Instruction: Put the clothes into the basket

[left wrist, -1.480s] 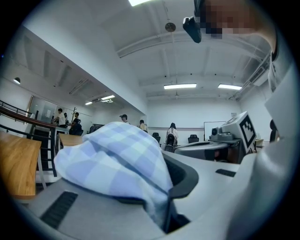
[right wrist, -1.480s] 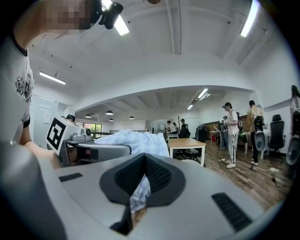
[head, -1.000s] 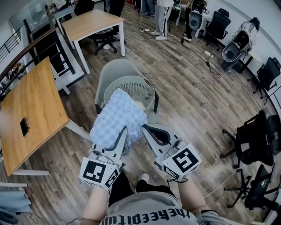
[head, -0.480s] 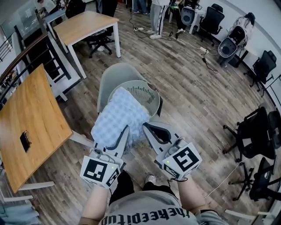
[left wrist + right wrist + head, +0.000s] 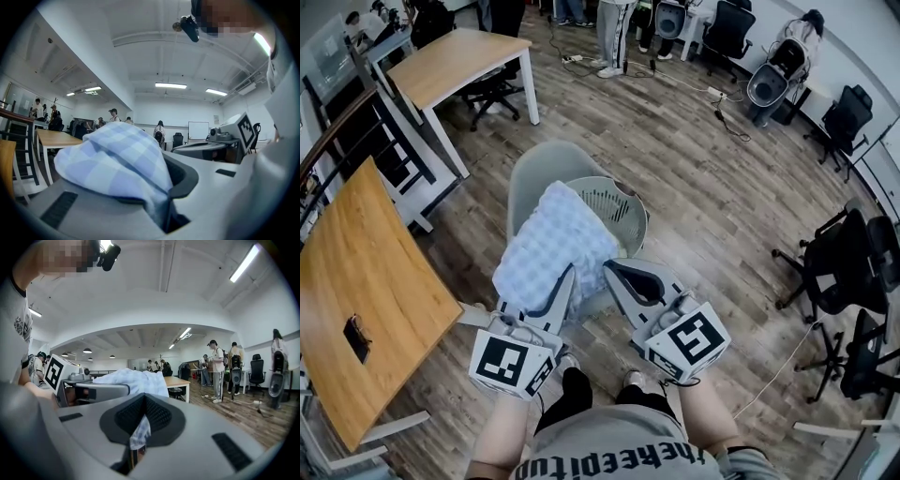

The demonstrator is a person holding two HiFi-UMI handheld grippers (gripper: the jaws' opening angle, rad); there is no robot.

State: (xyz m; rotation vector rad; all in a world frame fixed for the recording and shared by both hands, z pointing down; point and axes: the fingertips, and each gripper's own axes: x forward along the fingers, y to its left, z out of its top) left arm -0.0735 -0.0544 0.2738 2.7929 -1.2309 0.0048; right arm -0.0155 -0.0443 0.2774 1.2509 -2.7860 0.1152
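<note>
Head view: basket [image 5: 609,202] nearer than before

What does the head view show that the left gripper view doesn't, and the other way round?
Only the head view: the basket on the grey chair, and the wooden floor. Only the left gripper view: the ceiling lights and a whiteboard on the far wall. Both: the blue checked cloth and the right gripper.

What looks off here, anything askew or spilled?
Nothing spilled or damaged. Two oddities: the basket sits on a chair seat, not the floor, and the checked cloth is bunched over the left gripper while the right gripper pinches only a thin edge.
</note>
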